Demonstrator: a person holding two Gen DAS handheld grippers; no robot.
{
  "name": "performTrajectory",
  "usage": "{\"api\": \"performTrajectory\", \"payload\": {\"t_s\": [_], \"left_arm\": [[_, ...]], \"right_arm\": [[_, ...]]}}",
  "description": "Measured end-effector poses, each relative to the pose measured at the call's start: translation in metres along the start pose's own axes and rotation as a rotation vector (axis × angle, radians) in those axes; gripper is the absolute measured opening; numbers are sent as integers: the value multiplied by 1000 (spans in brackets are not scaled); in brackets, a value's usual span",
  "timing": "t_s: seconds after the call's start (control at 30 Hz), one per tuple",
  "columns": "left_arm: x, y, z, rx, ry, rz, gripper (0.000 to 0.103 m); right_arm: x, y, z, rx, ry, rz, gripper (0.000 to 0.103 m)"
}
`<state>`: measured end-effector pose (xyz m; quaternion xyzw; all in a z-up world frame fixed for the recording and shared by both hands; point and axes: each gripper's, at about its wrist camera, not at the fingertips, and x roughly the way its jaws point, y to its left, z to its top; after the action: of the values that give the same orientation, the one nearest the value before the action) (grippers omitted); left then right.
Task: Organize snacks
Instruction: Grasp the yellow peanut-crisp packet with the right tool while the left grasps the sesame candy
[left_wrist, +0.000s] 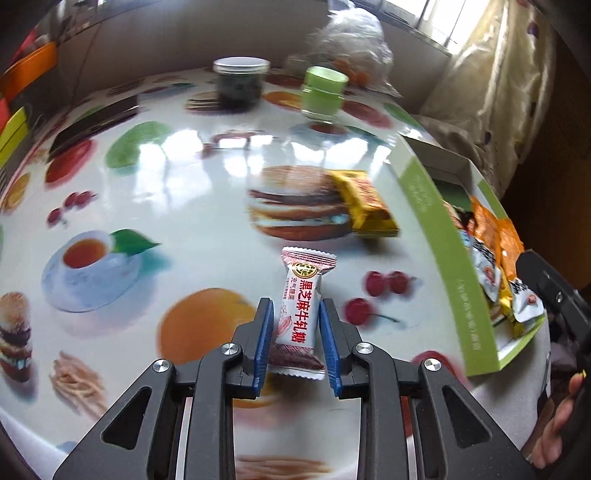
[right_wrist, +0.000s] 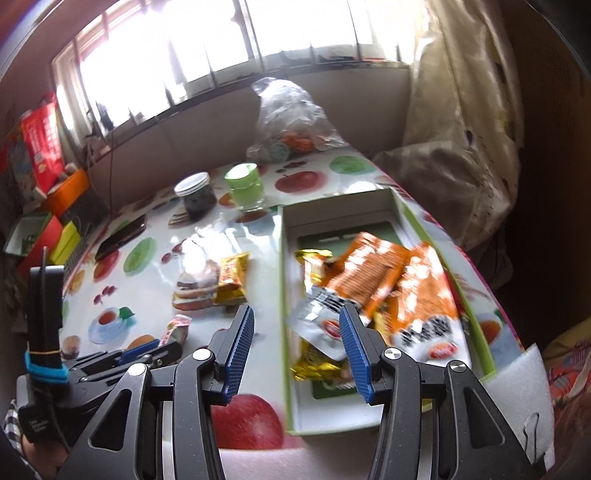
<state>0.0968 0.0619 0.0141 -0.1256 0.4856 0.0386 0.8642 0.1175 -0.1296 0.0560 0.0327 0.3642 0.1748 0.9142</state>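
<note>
One nougat candy (left_wrist: 301, 314) is pinched in the left tongs (left_wrist: 297, 325), bound for the green box (right_wrist: 391, 206); right tongs (right_wrist: 297, 334) hang spread, empty, above its near end.

"黑芝麻牛轧糖" on the candy wrapper (left_wrist: 301, 314)

We look across a glossy table (right_wrist: 155, 258) printed with fruit and burgers toward a wide barred window (right_wrist: 221, 44) flooding in daylight, a pale patterned curtain (right_wrist: 461, 110) hanging at its right against dim walls.
</note>
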Motion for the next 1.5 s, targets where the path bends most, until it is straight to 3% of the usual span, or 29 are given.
{"api": "performTrajectory", "payload": {"t_s": [0.4, 0.67, 1.13, 1.5], "left_arm": [[-6, 42, 5, -79, -22, 27, 27], [-8, 57, 6, -102, -35, 36, 27], [-9, 56, 2, -84, -64, 54, 27], [-7, 51, 1, -59, -74, 89, 27]], "right_arm": [[55, 55, 16, -144, 80, 52, 47], [92, 68, 22, -187, 128, 52, 47], [138, 87, 19, -271, 208, 20, 48], [141, 88, 20, -276, 189, 25, 47]]}}
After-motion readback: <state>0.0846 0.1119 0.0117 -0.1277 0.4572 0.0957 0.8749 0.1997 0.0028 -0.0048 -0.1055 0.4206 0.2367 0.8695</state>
